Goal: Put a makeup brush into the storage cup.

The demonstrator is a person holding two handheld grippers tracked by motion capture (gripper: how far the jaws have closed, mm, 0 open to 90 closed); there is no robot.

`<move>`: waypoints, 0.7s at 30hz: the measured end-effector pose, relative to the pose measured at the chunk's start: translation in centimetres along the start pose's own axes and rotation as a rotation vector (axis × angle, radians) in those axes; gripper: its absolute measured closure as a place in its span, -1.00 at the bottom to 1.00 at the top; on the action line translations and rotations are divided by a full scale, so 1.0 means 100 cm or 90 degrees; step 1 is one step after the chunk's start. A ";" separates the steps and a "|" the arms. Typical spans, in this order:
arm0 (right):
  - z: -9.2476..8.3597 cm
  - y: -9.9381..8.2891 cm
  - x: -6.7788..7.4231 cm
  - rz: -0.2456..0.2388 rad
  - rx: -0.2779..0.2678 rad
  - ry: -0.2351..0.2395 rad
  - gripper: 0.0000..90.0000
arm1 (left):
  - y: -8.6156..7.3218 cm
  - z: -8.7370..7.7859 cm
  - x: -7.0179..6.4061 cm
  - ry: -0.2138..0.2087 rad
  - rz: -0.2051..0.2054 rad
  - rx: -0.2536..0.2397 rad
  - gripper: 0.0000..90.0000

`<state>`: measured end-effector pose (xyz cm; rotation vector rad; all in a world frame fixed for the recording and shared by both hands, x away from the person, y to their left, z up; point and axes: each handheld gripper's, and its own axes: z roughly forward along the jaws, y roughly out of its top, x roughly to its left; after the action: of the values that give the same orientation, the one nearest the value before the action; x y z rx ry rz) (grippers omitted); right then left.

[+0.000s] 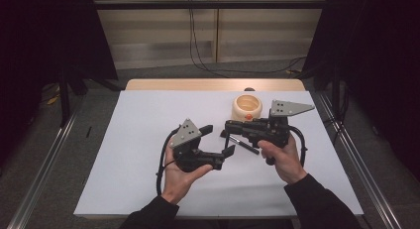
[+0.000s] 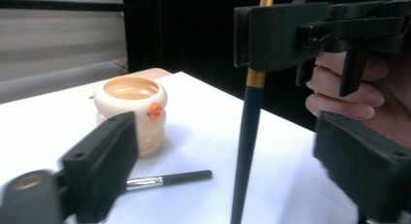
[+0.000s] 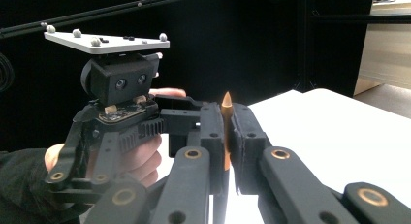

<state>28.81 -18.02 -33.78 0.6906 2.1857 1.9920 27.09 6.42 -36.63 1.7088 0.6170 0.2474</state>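
On the table (image 1: 148,140), a cream pot (image 1: 246,106) stands behind a loose brush (image 1: 242,143).

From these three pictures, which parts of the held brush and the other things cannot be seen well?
- Held brush, left gripper view: the bottom edge cuts off its lower end.
- Same brush, right gripper view: the right gripper covers all but the orange tip.
- Brush on the table, left gripper view: the left gripper's near jaw hides its bristles.
- Cup, high view: its inside is too small to judge.

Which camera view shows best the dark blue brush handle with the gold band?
The left gripper view: the dark blue brush handle with the gold band stands upright, clamped in the right tool. The right gripper view shows its orange tip; in the high view, it is too small to tell.
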 end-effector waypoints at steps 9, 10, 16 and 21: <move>-0.003 0.001 -0.001 -0.005 -0.003 -0.007 0.88 | -0.002 -0.004 0.000 0.038 0.071 -0.016 -0.95; -0.003 0.001 -0.002 -0.005 -0.003 -0.007 0.88 | -0.003 -0.005 0.001 0.039 0.078 -0.012 -0.96; -0.005 0.000 -0.003 -0.007 -0.003 -0.016 0.88 | -0.008 -0.010 0.009 0.073 0.078 -0.022 -0.97; -0.006 0.000 -0.004 -0.011 -0.003 -0.021 0.88 | -0.010 -0.018 0.016 0.084 0.077 -0.041 -0.99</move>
<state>28.95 -18.71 -33.76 0.6970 2.1608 1.9614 27.28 8.83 -37.44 1.6786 0.5961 0.4650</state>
